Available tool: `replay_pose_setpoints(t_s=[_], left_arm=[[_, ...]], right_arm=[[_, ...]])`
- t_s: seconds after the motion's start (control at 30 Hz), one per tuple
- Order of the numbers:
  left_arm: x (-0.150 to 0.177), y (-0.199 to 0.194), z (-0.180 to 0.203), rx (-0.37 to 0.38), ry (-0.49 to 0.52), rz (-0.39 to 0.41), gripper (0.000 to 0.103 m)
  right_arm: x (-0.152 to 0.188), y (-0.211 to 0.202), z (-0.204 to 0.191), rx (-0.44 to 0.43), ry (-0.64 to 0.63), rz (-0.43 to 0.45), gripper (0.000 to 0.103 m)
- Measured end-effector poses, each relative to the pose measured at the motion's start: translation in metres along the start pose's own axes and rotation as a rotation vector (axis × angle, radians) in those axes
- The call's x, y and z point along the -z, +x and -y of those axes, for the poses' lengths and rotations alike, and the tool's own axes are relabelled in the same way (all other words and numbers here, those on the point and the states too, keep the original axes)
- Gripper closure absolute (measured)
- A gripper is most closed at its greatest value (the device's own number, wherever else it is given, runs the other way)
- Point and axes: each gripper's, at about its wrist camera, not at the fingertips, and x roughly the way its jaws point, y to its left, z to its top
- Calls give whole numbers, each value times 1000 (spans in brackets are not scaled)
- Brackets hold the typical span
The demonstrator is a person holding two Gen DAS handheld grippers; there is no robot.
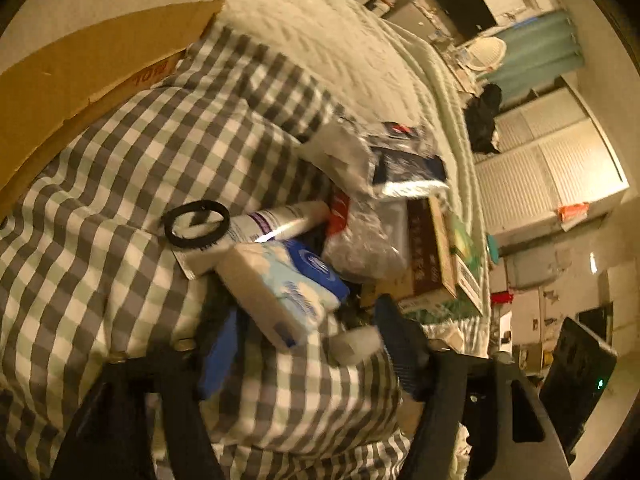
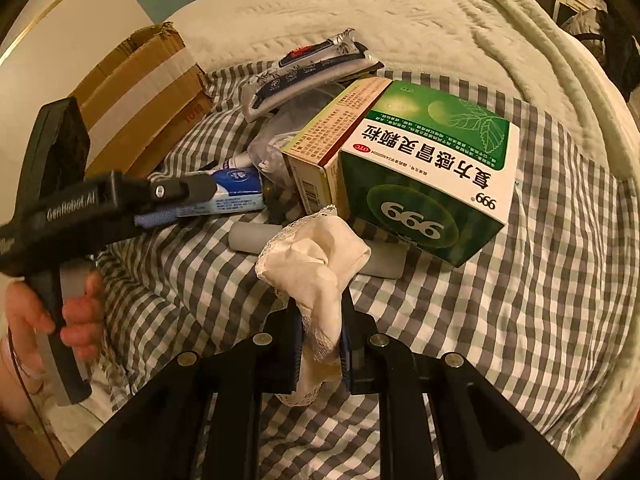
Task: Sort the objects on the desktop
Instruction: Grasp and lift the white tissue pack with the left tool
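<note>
While the right gripper has its jaws pinched on a cream lace-trimmed cloth, lifted clear of the checked bedsheet just in front of the green 999 medicine box, it is likely being pulled from the pile for sorting. The left gripper has jaws part-spread around the blue-and-white tissue pack, pads not clearly pressing, so probably lining up a grasp.

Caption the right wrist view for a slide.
Right gripper shut on a cream lace-trimmed cloth above a checked bedspread, green medicine box behind.
</note>
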Motion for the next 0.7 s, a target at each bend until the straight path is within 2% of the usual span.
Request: replay_pose_setpoints(t_s=[0.03,0.23,0.43,0.57,0.7], left_arm=[[-1,3,0,-27,10,-5,64],[2,5,4,-36,58,-3,75],[14,-12,23,-72,157,38,78],[26,-39,36,-92,231,93,78],[34,-68,46,-145,300,155,78]], right_arm=[[-1,2,1,-1,-1,-3,89],[-5,9,7,-4,8,-18,89],[-8,1,0,3,-7,-4,89],[-10,-12,-13,1,-26,15,89],[-10,-33,-33,-4,-44,57,89]])
